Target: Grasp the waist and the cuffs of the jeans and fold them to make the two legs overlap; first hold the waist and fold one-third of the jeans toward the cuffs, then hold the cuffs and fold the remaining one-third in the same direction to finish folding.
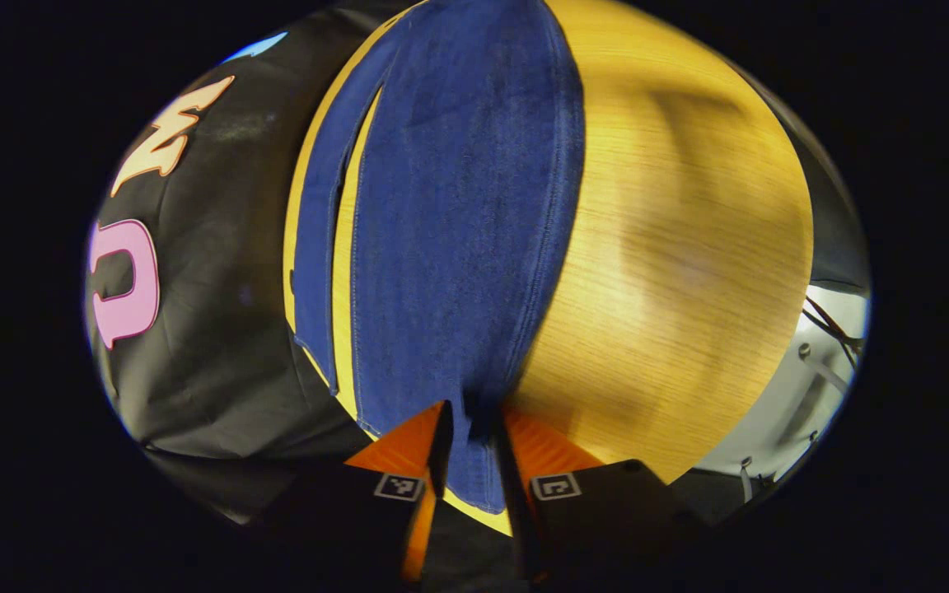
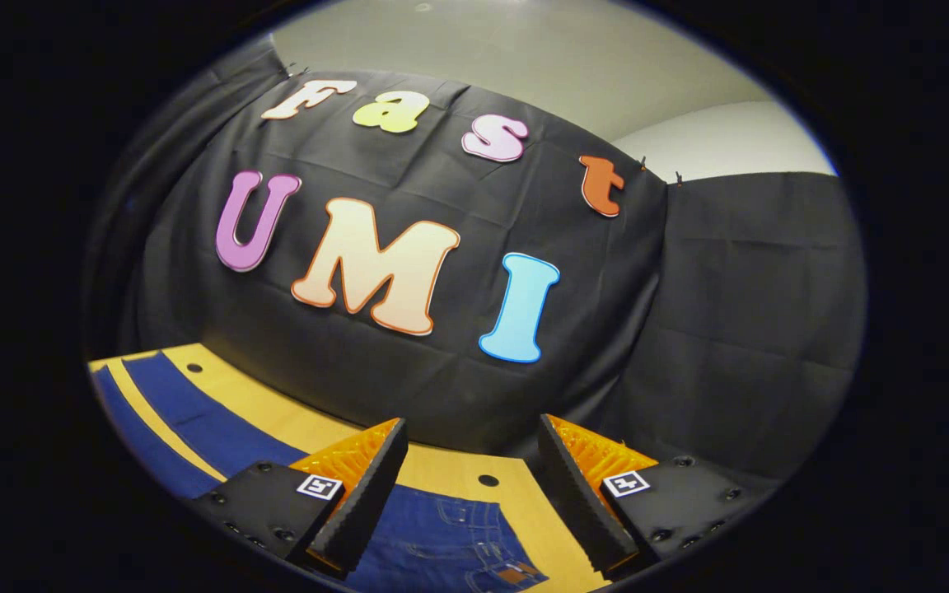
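Observation:
The blue jeans [image 1: 458, 231] lie flat on the wooden table [image 1: 672, 247], their two legs running away from me with a strip of table between them. My left gripper [image 1: 471, 412] is shut on the cuff end of the wider leg, with denim pinched between its fingers. In the right gripper view, the waist of the jeans [image 2: 441, 535], with a pocket and a leather patch, lies just below my right gripper [image 2: 474, 494]. That gripper hovers open with nothing between its fingers. The legs [image 2: 194, 424] stretch off to the left along the table [image 2: 277, 408].
The black cloth wall [image 2: 689, 329] stands right behind the table's far edge. A small dark hole [image 2: 488, 479] sits in the tabletop between the right fingers. Beyond the table's right edge in the left gripper view are pale floor and cables [image 1: 820, 362].

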The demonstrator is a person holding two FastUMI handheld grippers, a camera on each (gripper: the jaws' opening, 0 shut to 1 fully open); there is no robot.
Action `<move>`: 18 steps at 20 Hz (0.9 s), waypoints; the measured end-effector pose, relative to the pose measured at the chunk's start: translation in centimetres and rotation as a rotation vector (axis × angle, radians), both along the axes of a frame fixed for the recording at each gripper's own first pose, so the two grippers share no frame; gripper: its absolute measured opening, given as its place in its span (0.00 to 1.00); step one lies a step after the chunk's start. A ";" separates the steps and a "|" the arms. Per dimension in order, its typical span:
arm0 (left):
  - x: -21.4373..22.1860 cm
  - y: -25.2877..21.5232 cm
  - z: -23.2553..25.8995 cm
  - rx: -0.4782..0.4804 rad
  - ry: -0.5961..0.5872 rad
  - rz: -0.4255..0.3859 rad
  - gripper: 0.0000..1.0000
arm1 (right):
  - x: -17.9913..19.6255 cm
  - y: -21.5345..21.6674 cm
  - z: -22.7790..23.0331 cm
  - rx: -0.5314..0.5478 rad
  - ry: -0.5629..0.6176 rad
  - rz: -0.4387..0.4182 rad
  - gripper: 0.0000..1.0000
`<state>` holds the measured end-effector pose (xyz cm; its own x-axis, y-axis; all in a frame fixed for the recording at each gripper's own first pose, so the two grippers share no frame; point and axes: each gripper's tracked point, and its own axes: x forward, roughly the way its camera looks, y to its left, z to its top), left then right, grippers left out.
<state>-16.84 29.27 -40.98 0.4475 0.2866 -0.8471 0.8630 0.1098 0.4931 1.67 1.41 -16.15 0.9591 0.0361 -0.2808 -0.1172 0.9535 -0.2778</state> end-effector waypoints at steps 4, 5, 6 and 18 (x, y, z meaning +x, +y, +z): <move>-0.7 0.3 -0.1 0.004 -0.040 0.052 0.03 | -2.5 -1.9 -3.1 -0.149 0.053 0.107 1.00; -0.6 0.3 0.0 0.014 -0.059 0.041 0.04 | -3.4 -2.6 -4.2 -0.225 0.066 0.148 0.99; -0.6 0.3 0.1 0.028 -0.070 0.027 0.02 | -4.5 -3.2 -5.6 -0.297 0.085 0.192 0.99; -0.8 0.2 0.3 0.077 -0.084 0.074 0.00 | -17.3 -6.1 -22.7 -0.677 0.449 0.653 0.99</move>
